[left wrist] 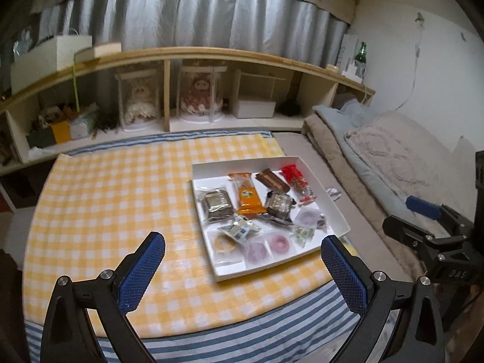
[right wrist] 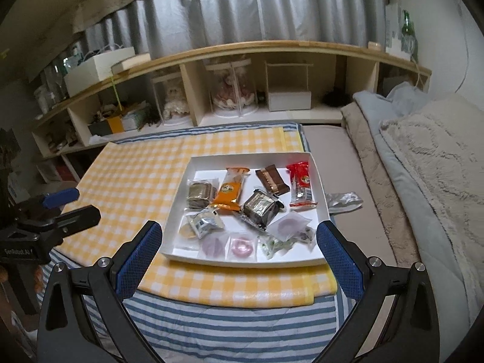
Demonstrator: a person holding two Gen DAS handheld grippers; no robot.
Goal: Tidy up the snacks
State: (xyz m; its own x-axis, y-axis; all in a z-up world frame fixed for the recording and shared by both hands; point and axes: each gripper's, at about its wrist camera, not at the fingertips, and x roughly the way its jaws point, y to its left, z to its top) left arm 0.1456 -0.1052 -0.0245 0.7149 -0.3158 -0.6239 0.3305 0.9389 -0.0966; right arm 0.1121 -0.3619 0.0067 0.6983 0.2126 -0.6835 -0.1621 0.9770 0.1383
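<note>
A white tray point(left wrist: 338, 211) point(right wrist: 178, 239) lies on the yellow checked cloth point(left wrist: 106, 205) point(right wrist: 136, 178). It holds several wrapped snacks: an orange packet point(left wrist: 248, 195) point(right wrist: 230, 192), a brown bar point(left wrist: 272, 178) point(right wrist: 271, 178), a red packet point(left wrist: 298, 183) point(right wrist: 301, 183), two dark foil cakes point(left wrist: 216, 204) point(right wrist: 260, 207), pink ring sweets point(left wrist: 279, 243) point(right wrist: 240, 246). My left gripper point(left wrist: 242, 251) hovers open over the tray's near left corner, empty. My right gripper point(right wrist: 239, 242) hangs open above the tray's front edge, empty. A silver wrapper point(right wrist: 345, 201) point(left wrist: 332, 193) lies outside, right of the tray.
A low wooden shelf point(left wrist: 187, 54) point(right wrist: 242, 47) with dolls and boxes runs along the back. Folded blankets point(left wrist: 393, 157) point(right wrist: 429, 163) lie to the right. A blue striped sheet point(right wrist: 230, 323) shows under the cloth's near edge.
</note>
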